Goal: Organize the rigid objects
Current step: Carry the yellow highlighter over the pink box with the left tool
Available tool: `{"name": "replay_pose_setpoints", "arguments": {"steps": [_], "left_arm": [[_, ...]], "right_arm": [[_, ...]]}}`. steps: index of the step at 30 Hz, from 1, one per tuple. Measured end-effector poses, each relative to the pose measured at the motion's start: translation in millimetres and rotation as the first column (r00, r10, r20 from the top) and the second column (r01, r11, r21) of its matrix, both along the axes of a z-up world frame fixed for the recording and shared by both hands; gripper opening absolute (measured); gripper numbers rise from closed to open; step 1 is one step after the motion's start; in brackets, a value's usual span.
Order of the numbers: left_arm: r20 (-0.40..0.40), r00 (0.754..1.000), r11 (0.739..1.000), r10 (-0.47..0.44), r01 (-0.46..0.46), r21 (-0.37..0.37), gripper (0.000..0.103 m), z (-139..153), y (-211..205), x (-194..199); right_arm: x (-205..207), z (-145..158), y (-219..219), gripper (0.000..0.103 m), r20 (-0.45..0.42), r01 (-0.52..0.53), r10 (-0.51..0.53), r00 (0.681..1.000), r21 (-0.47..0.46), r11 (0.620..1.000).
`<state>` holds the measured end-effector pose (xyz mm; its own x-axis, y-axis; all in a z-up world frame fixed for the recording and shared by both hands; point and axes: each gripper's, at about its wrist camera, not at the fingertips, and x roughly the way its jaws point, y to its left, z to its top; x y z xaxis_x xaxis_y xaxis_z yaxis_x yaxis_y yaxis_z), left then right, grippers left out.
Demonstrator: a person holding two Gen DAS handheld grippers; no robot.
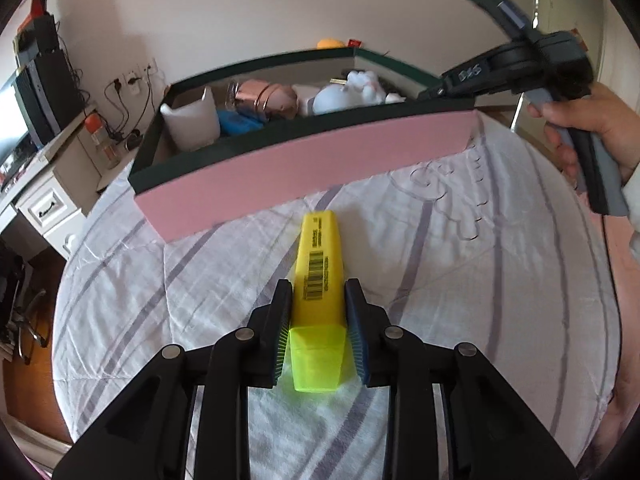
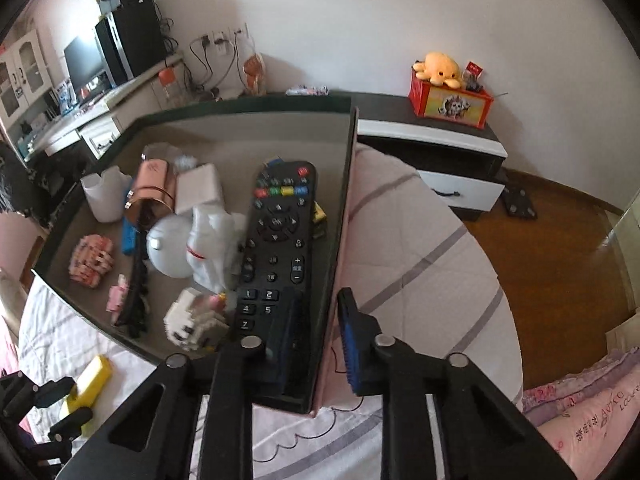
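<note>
My left gripper (image 1: 318,286) is shut on a yellow highlighter (image 1: 320,248), held just above the striped quilt with its translucent cap toward the camera. Ahead of it stands a pink box with a dark green rim (image 1: 304,168). In it lie a black remote (image 2: 280,216), a white cup (image 2: 105,194), a copper tin, block figures and a white toy. A hand holds my right gripper (image 2: 320,298) at the box's right end. Its fingers straddle the side wall (image 2: 344,184), one finger inside over the remote and one outside, pinching the wall. From the left wrist its tips (image 1: 426,94) meet on the rim.
The box sits on a bed with a white, grey-striped quilt (image 1: 480,260). A low nightstand (image 2: 452,148) with a red box and an orange plush (image 2: 438,66) stands beyond it. A desk with a monitor (image 2: 84,60) is at the left. Wooden floor and a pink pillow (image 2: 592,412) lie to the right.
</note>
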<state>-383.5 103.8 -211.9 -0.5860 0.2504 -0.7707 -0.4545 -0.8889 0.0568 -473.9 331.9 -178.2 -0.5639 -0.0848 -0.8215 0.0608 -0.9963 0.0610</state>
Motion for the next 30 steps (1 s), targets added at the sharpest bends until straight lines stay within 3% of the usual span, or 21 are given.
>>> {"name": "replay_pose_setpoints", "arguments": {"steps": [12, 20, 22, 24, 30], "left_arm": [[-0.023, 0.999, 0.998, 0.031, -0.030, 0.058, 0.026, 10.3, -17.4, -5.0], [-0.104, 0.992, 0.997, 0.065, -0.061, 0.049, 0.027, 48.4, -35.2, -19.4], [-0.126, 0.990, 0.997, 0.061, -0.055, 0.046, 0.019, 58.4, -36.1, -26.4], [-0.145, 0.988, 0.998, 0.060, -0.055, 0.042, 0.017, 69.2, -35.6, -35.7], [-0.149, 0.989, 0.997, 0.004, 0.009, 0.082, 0.016, 85.0, -35.3, -54.2]], "right_arm": [[1.5, 1.0, -0.1, 0.014, 0.005, -0.010, 0.010, 1.000, 0.003, 1.000], [3.0, 2.1, 0.0, 0.014, 0.006, -0.005, 0.005, 1.000, -0.002, 1.000], [3.4, 2.1, 0.3, 0.014, 0.007, -0.005, 0.005, 1.000, -0.005, 1.000], [3.2, 2.2, 0.1, 0.014, 0.008, -0.003, 0.004, 1.000, -0.004, 1.000], [3.6, 1.8, -0.2, 0.014, 0.009, -0.005, 0.005, 1.000, 0.000, 1.000]]}}
